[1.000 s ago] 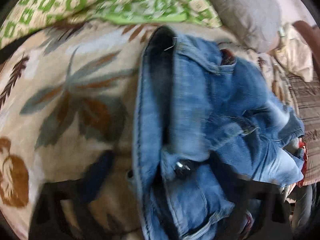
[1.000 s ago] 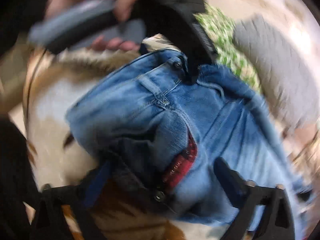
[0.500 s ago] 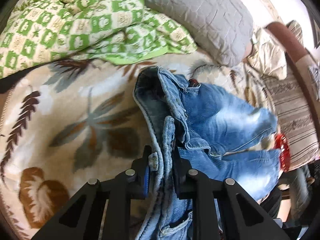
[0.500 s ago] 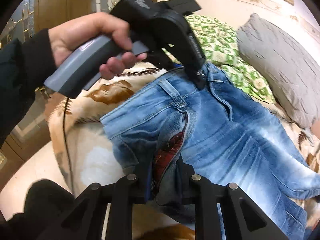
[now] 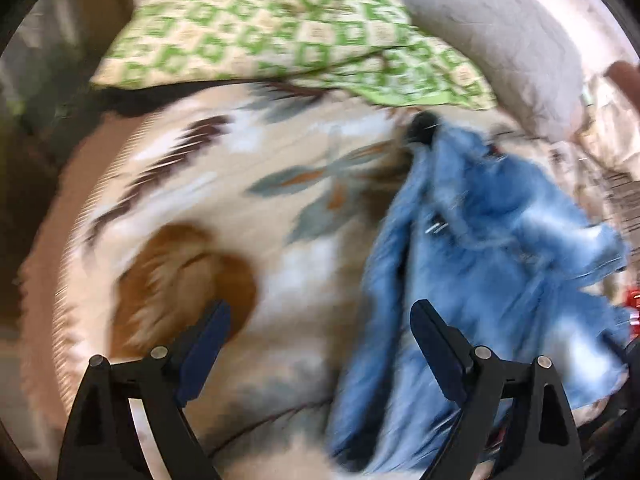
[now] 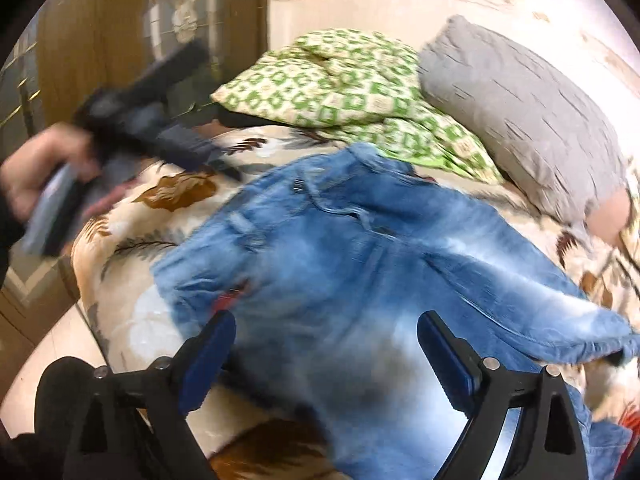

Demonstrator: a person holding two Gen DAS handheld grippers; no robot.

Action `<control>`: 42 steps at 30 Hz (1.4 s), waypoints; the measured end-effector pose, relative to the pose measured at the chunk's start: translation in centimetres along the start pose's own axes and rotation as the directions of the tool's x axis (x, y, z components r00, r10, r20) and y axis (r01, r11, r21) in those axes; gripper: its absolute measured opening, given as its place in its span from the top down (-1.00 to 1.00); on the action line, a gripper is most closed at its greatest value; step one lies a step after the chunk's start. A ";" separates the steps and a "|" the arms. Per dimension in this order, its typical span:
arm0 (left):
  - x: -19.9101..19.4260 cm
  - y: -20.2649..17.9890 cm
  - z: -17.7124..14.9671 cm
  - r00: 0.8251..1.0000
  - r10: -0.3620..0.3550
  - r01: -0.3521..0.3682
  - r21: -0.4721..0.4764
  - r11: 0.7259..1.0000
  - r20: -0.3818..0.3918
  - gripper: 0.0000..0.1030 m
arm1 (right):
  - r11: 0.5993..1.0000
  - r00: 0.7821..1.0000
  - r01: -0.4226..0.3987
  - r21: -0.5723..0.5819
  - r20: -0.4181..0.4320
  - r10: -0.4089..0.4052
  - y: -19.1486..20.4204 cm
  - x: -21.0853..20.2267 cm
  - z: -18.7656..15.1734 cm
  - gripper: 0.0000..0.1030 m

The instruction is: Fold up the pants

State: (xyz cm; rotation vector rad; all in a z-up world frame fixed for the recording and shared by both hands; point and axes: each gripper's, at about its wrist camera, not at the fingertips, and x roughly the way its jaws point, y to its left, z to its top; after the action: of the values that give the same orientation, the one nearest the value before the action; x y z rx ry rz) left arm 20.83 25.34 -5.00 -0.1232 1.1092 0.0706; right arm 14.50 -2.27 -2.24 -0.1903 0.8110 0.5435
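Plainly both grippers are letting go w/ the jeans (image 6: 360, 264) down on the bed: the left gripper (image 5: 320, 344) and right gripper (image 6: 326, 356) are each opening, jaws spread wide, nothing pinched between the pads.

Why it lies so, as a guess: the pants are spread loosely on the leaf-print blanket (image 5: 224, 184), waistband toward the far side, prob. set down so the fabric can settle flat before a fresh grab for the fold. No tidy fold shows yet; the cloth is rumpled and both views are motion-blurred.

Left fingers (image 5: 208, 340): bare blanket shows between them; denim sits at and beyond the right-hand finger, whether touching it can't be told through the blur.

Right fingers (image 6: 208, 352): denim lies under and ahead of the gap, pads clear of it.

Beyond the right fingertips, up-left, the person's left hand (image 6: 44, 176) carries the other tool above the blanket. Green-checked quilt (image 6: 320, 80) and grey pillow (image 6: 520, 112) lie past the jeans.
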 end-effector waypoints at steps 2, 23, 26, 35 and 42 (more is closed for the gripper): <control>-0.5 1.0 -1.9 0.995 0.103 -0.103 -0.026 0.994 0.016 -0.77 | 0.999 1.000 -0.002 0.036 -0.014 0.002 -1.6 0.0 -0.3 -0.82; 0.0 -4.0 9.4 0.998 -0.057 0.060 0.091 0.994 -0.030 -0.77 | 0.935 0.996 -0.083 -0.345 0.002 0.089 13.5 2.2 -0.8 -0.82; 2.6 -5.4 10.8 0.997 -0.055 0.062 0.159 0.985 -0.047 -0.77 | 0.925 0.999 -0.044 -0.376 -0.014 0.041 14.8 4.8 -0.6 -0.82; 7.7 -9.6 12.4 0.984 -0.157 0.176 0.352 0.919 -0.084 -0.77 | 0.955 0.999 -0.036 -0.294 -0.038 0.026 11.9 8.6 0.0 -0.42; 9.2 -10.5 13.5 0.978 -0.193 0.208 0.380 0.901 -0.078 -0.77 | 0.961 0.998 -0.070 -0.268 -0.023 0.066 11.1 8.5 0.2 0.11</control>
State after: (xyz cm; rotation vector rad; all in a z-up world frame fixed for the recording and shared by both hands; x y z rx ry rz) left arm 38.15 16.68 -6.69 0.1171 1.1234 -0.3376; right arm 13.56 10.53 -7.83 -0.4178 0.7570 0.7181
